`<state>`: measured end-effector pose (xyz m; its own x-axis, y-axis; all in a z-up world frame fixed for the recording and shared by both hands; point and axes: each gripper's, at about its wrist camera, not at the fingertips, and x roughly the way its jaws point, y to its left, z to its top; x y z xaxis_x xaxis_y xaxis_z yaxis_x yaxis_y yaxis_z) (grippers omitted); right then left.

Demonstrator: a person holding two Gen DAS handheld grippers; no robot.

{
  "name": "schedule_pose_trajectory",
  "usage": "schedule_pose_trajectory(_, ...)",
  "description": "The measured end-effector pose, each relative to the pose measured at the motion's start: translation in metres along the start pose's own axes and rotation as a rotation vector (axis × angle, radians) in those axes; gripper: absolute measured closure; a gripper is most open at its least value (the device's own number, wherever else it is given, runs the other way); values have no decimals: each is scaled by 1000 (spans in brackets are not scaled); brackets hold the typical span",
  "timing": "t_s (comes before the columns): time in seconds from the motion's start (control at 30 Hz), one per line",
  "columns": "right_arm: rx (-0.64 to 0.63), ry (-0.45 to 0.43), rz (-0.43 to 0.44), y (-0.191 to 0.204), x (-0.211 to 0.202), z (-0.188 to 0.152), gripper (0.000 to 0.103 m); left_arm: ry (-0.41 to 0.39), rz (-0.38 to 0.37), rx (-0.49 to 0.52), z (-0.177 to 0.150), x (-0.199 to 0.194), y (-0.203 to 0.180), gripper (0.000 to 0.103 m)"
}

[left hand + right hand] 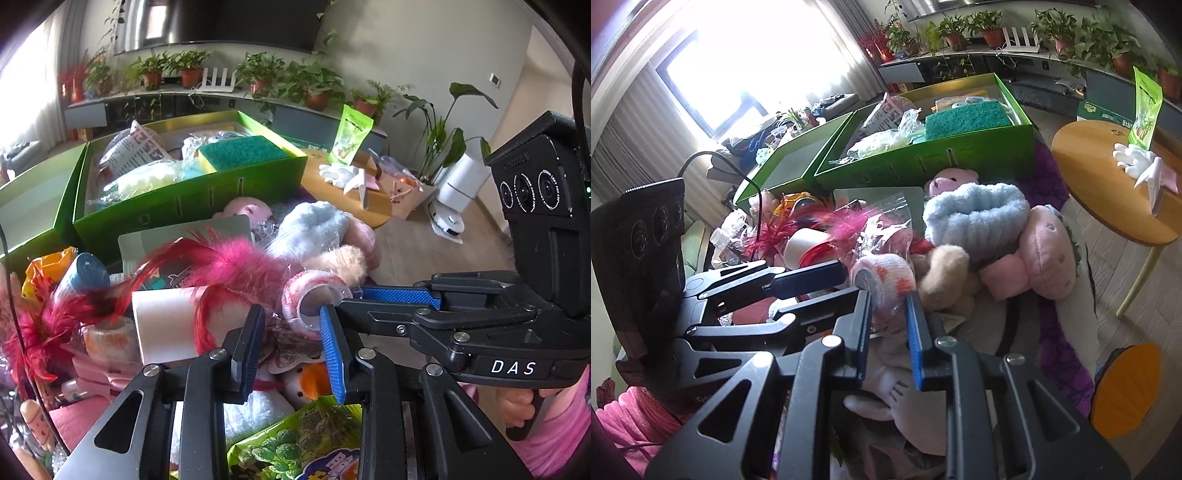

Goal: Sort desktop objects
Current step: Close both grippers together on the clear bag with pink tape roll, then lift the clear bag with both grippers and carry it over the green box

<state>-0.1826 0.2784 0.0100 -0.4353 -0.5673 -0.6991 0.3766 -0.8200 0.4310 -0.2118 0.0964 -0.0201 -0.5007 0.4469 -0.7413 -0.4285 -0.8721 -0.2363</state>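
Observation:
A pink-and-white bandage roll in clear wrap (886, 284) lies on a heap of toys. My right gripper (888, 299) is shut on the bandage roll, one jaw on each side. In the left wrist view the roll (314, 295) shows with the right gripper's blue fingers (400, 297) reaching in from the right. My left gripper (291, 321) is open, its jaws on either side of crumpled clear wrap just below the roll. Behind the heap stands a green box (192, 195) holding a green sponge (243, 151) and wrapped items.
Pink feathers (229, 258), a white paper roll (166, 321), a light blue plush (975, 218), a pink plush (1049, 254) and a green snack bag (295, 443) crowd the heap. A second green box (33, 206) stands at left. A round wooden table (1108, 177) is at right.

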Motion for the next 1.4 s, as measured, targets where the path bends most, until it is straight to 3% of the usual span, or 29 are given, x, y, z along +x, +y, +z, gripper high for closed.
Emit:
schedule_pose_trajectory(0.7, -83, -115, 6, 45, -44, 3, 83, -158, 25, 37, 6, -63, -13, 72)
schedule_pose_trajectory(1.0, -128, -102, 73, 73, -41, -1, 83, -190, 85, 10, -10, -92, -1, 72)
schedule_pose_trajectory(1.4, -169, -91, 99, 96, -37, 1, 83, -220, 119, -17, -18, -109, 12, 72)
